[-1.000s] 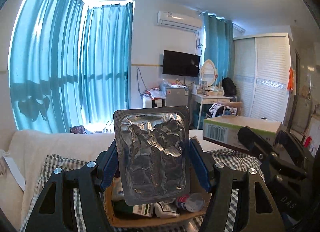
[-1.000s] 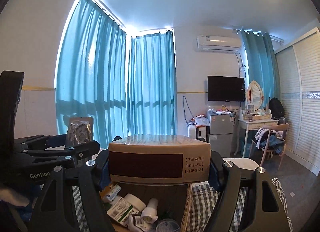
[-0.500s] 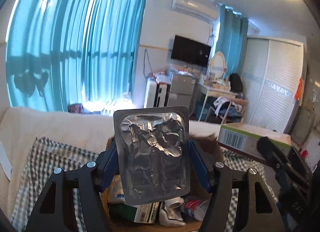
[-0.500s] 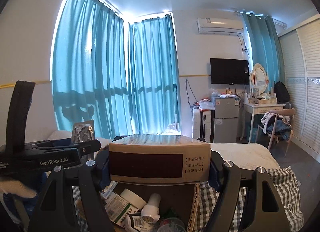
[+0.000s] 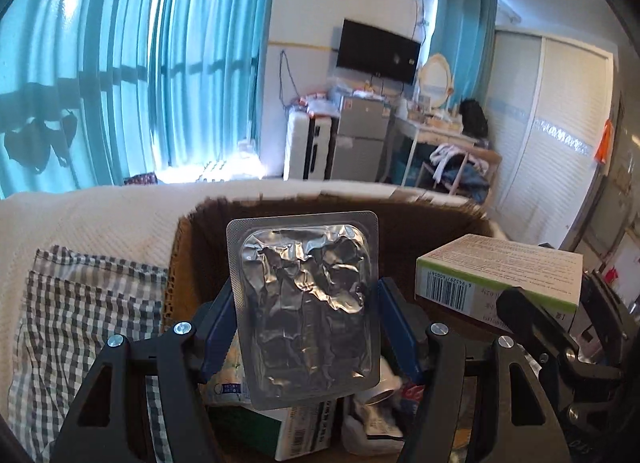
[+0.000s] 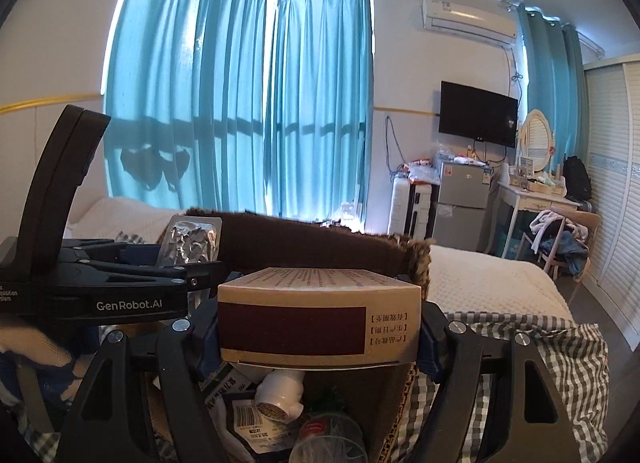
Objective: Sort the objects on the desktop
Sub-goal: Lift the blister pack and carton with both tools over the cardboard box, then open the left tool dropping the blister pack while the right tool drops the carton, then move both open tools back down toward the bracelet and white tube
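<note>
**Tech A:** Bedroom setting: turquoise curtains (image 6: 240, 103) cover the window wall, a wall-mounted TV (image 6: 478, 113) hangs beside them, and a white bedspread (image 5: 100, 215) carries a grey checked cloth (image 5: 80, 311). Where is the container?

**Tech B:** An open cardboard box (image 5: 176, 263) sits on the checked cloth. Inside are a white pill bottle (image 6: 280, 395) lying on its side, printed packets and small cartons, loosely piled.

**Tech A:** State of the left tongs (image 5: 306, 311)?

**Tech B:** Closed on 1 foil blister pack (image 5: 304, 303). The 2 blue pads press its left and right edges. The pack stands upright, crumpled foil face to the camera, above the box interior.

**Tech A:** State of the right tongs (image 6: 320, 327)?

**Tech B:** Closed on 1 medicine carton (image 6: 320, 319), held level by its 2 short ends. The near face is tan with a dark red band and printed text. It hangs above the box opening, over the pill bottle.

**Tech A:** Relative position of the 2 tools?

**Tech B:** Side by side and apart, both pointing across the box toward its far wall. In the left wrist view the carton's barcode end (image 5: 448, 295) appears to the right of the blister pack.
</note>
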{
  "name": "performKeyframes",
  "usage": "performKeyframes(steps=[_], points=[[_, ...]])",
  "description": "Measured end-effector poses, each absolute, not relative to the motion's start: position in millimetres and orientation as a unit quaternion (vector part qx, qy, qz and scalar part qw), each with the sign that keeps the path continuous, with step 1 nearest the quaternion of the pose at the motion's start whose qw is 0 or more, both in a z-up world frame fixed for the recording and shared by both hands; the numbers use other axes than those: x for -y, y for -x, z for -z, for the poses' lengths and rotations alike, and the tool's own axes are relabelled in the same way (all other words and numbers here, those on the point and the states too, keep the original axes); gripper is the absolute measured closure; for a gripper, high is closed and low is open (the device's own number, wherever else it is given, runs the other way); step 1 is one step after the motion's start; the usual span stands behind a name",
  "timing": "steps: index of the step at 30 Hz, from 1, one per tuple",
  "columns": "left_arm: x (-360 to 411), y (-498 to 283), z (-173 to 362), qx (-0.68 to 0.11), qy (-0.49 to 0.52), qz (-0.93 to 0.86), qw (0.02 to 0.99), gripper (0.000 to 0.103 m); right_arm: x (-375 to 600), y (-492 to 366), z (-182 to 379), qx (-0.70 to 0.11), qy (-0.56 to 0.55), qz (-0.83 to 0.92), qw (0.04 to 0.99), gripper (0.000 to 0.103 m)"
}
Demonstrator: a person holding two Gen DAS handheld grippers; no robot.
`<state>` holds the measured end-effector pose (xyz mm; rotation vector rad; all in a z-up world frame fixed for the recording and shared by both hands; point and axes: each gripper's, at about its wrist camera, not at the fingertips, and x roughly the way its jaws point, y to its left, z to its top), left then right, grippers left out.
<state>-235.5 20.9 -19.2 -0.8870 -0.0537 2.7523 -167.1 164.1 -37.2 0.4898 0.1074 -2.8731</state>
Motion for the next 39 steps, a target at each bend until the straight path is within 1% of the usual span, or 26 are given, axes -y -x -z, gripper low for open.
performKeyframes(steps=[7, 12, 15, 17, 18, 19, 23, 25, 29, 34, 39], points=[[-21, 259, 47, 0.026, 0.340, -0.933, 0.115, 0.034, -167, 190, 66, -0.045, -0.209, 0.970, 0.111, 0.030], [-21, 269, 61, 0.022, 0.351, -0.932, 0.093, 0.034, -171, 200, 78, -0.036, -0.223, 0.968, 0.108, 0.029], [-22, 269, 60, 0.021, 0.343, -0.934, 0.095, 0.033, -172, 197, 76, -0.036, -0.216, 0.970, 0.109, 0.024], [-21, 267, 58, 0.022, 0.338, -0.936, 0.094, 0.030, -172, 193, 73, -0.038, -0.202, 0.973, 0.107, 0.015], [-20, 265, 58, 0.022, 0.336, -0.937, 0.094, 0.024, -172, 191, 71, -0.039, -0.195, 0.975, 0.103, 0.013], [-19, 264, 56, 0.024, 0.334, -0.938, 0.094, 0.019, -172, 188, 67, -0.041, -0.187, 0.976, 0.100, 0.013], [-15, 255, 46, 0.032, 0.325, -0.940, 0.094, 0.016, -177, 178, 55, -0.030, -0.167, 0.981, 0.092, 0.012], [-13, 250, 40, 0.036, 0.319, -0.942, 0.095, 0.012, -180, 173, 48, -0.019, -0.159, 0.983, 0.090, 0.011], [-8, 237, 22, 0.043, 0.303, -0.947, 0.096, 0.009, -185, 158, 32, -0.001, -0.138, 0.987, 0.085, 0.005], [-1, 216, -5, 0.050, 0.271, -0.956, 0.096, 0.001, -187, 135, 13, 0.011, -0.110, 0.990, 0.083, 0.000], [8, 195, -32, 0.053, 0.241, -0.965, 0.089, 0.000, -184, 119, -2, 0.009, -0.093, 0.993, 0.077, 0.000]])
